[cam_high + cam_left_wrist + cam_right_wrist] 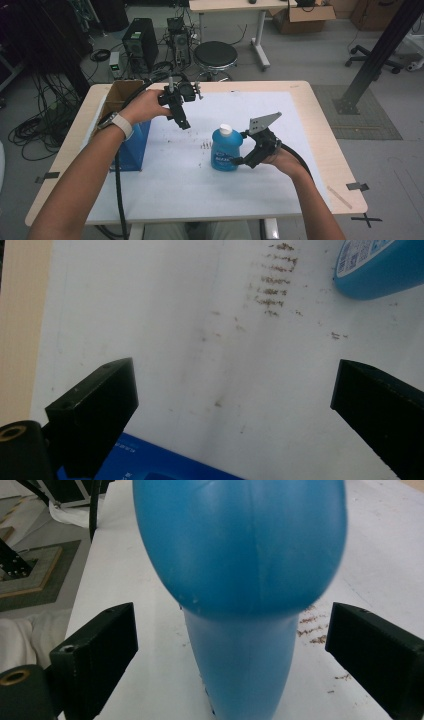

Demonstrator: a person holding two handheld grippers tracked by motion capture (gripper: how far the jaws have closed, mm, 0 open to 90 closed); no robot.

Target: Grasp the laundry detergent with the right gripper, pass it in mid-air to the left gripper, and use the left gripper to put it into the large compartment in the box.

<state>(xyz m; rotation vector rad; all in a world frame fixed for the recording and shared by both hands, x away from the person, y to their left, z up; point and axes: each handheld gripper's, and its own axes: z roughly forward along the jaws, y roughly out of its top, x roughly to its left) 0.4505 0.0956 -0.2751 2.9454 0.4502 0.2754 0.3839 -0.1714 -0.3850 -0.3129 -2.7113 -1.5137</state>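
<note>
The blue bottle (226, 149) is stood upright mid-worktop (300, 90), framed by the released right claw (239, 160). Probably smooth and liquid-heavy, it is best gripped at the narrower waist. The left claw (183, 123) is held spread, empty.

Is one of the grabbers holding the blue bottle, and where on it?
Not yet. The right gripper is open, with its jaws on either side of the blue bottle but not touching it. The left gripper is open over the table, holding nothing.
</note>
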